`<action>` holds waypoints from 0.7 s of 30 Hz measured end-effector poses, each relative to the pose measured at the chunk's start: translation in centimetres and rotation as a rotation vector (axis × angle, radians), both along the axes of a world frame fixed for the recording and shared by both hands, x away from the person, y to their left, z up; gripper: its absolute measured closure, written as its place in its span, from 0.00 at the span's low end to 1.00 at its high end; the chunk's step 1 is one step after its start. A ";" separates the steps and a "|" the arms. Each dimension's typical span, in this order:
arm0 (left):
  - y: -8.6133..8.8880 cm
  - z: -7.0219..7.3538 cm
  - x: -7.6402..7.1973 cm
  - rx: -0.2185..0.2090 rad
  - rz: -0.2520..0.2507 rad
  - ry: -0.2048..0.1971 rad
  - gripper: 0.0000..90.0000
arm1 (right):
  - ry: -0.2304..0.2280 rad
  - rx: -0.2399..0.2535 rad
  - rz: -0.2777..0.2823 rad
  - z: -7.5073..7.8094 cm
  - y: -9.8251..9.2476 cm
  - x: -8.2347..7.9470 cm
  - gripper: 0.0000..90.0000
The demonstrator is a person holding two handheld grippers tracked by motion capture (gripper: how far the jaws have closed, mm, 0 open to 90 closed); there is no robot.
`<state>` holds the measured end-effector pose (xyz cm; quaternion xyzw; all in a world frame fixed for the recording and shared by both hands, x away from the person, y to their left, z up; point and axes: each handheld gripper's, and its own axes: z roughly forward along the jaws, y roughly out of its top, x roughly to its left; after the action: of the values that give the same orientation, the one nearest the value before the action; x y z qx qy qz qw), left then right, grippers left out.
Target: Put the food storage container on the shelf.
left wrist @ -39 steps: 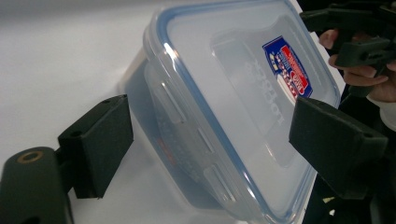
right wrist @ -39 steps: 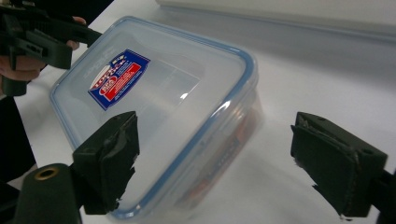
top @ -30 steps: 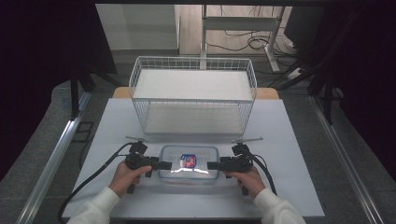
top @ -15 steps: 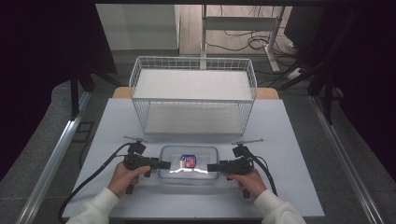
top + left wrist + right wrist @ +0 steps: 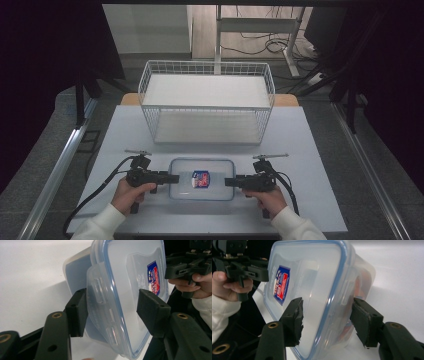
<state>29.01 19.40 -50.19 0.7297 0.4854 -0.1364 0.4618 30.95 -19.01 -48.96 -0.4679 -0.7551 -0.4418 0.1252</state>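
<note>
Clear lidded food container (image 5: 202, 179) on white tabletop (image 5: 310, 150), at 6 o'clock from wire basket (image 5: 207, 102). Left claw (image 5: 172, 178) at its 9 o'clock end, right claw (image 5: 230, 182) at 3 o'clock. Both have just been closing, side latches between jaws, pads not yet pressing.

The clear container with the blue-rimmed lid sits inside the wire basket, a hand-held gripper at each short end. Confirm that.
Not quite. In the high view the clear container sits on the white table, in front of the wire basket, not inside it. The left hand-held gripper and right hand-held gripper are at its short ends.
</note>
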 end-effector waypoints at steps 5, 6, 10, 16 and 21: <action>0.0 0.3 -0.2 -0.014 0.005 -0.009 0.51 | 0.031 0.020 -0.023 0.0 -0.3 -0.1 0.53; 0.1 0.3 -0.3 -0.015 0.005 -0.010 0.51 | 0.031 0.020 -0.023 0.1 -0.3 -0.1 0.53; 0.1 0.5 -0.4 -0.017 0.016 -0.021 0.54 | 0.020 0.023 -0.034 0.3 -0.3 -0.3 0.54; 0.1 0.7 -0.5 -0.018 0.021 -0.029 0.54 | 0.006 0.020 -0.037 0.5 -0.3 -0.3 0.55; 0.0 1.0 -0.5 -0.012 0.024 -0.043 0.54 | 0.000 0.019 -0.046 0.6 -0.2 -0.4 0.55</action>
<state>28.48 19.37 -49.18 0.7239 0.4831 -0.1180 0.4782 30.55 -19.23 -48.32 -0.4837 -0.7399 -0.4519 0.1196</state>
